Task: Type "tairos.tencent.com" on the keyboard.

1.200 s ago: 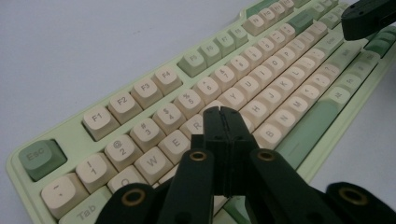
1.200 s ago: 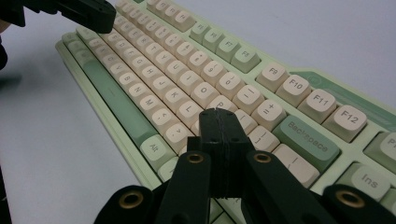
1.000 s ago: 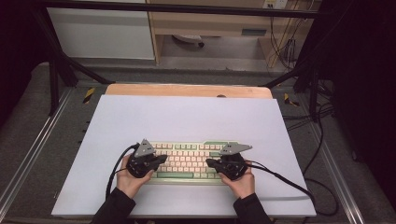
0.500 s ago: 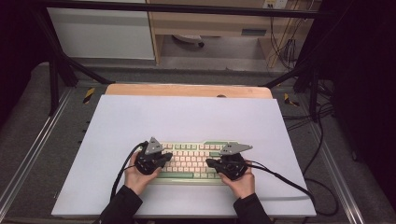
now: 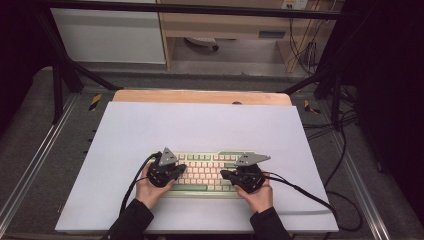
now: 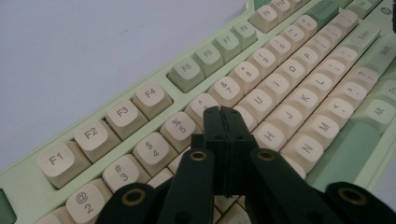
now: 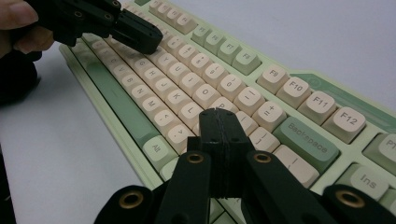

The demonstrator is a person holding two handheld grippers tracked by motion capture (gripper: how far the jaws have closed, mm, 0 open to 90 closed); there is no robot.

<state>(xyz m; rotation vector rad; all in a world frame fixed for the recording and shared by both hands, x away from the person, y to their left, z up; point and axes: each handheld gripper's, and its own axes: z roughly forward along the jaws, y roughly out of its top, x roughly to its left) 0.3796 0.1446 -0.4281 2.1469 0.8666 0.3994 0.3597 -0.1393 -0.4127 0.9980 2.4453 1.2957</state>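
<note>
A pale green keyboard (image 5: pixel 207 167) with cream keys lies near the front of the white table top. My left gripper (image 5: pixel 181 168) is held over its left half, jaws pressed together with nothing between them. In the left gripper view the shut tips (image 6: pixel 223 113) hover just above the letter rows of the keyboard (image 6: pixel 187 70), near the 6 key. My right gripper (image 5: pixel 224 174) is over the right half, also shut and empty. In the right gripper view its tips (image 7: pixel 219 115) sit above the keys left of Backspace (image 7: pixel 306 139), and the left gripper (image 7: pixel 148 38) shows farther off.
The white table top (image 5: pixel 200 125) stretches wide behind and beside the keyboard. A wooden board edge (image 5: pixel 200 96) runs along its far side. Black cables (image 5: pixel 310 192) trail from the grippers over the front of the table. Metal frame rails (image 5: pixel 30 165) flank the table.
My left gripper has slid to the right, from the keyboard's left end to over its left keys. The right gripper has stayed in place.
</note>
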